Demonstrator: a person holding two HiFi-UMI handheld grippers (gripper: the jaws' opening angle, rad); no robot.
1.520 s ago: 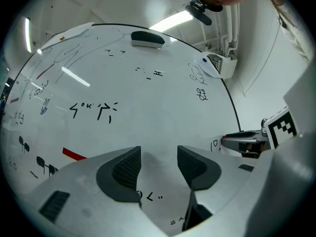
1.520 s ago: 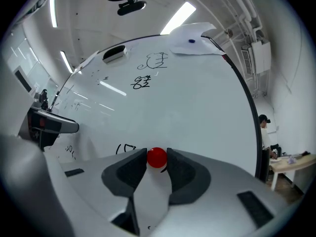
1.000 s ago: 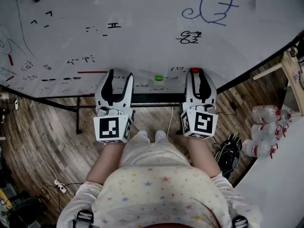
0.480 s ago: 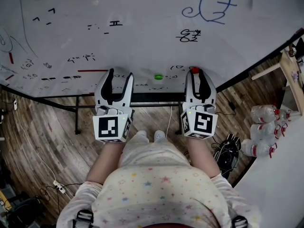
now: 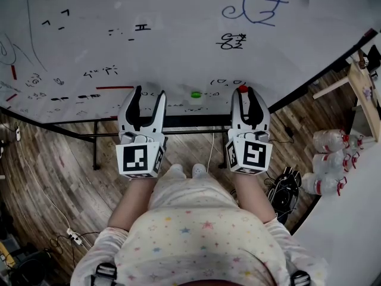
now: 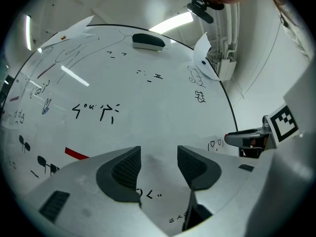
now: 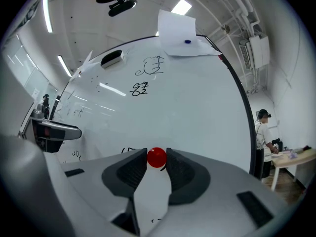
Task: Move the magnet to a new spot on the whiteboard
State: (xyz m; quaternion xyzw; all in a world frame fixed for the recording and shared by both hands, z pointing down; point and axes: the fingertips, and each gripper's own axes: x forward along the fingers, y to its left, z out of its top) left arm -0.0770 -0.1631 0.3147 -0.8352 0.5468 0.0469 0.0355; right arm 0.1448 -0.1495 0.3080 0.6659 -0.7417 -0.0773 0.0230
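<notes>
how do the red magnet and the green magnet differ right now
The red magnet is pinched between the right gripper's jaws; the green magnet sits free, with nothing touching it. In the head view, green lies to the left of red. Both are small, round and low on the whiteboard.

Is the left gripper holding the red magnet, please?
No, the left gripper stands open and empty; the right gripper grips the red magnet.

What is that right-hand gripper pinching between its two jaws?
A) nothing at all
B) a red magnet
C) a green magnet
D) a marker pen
B: the right gripper view shows the right gripper with its jaws closed on a small red magnet against the whiteboard; the green magnet sits on the board apart from both grippers.
</notes>
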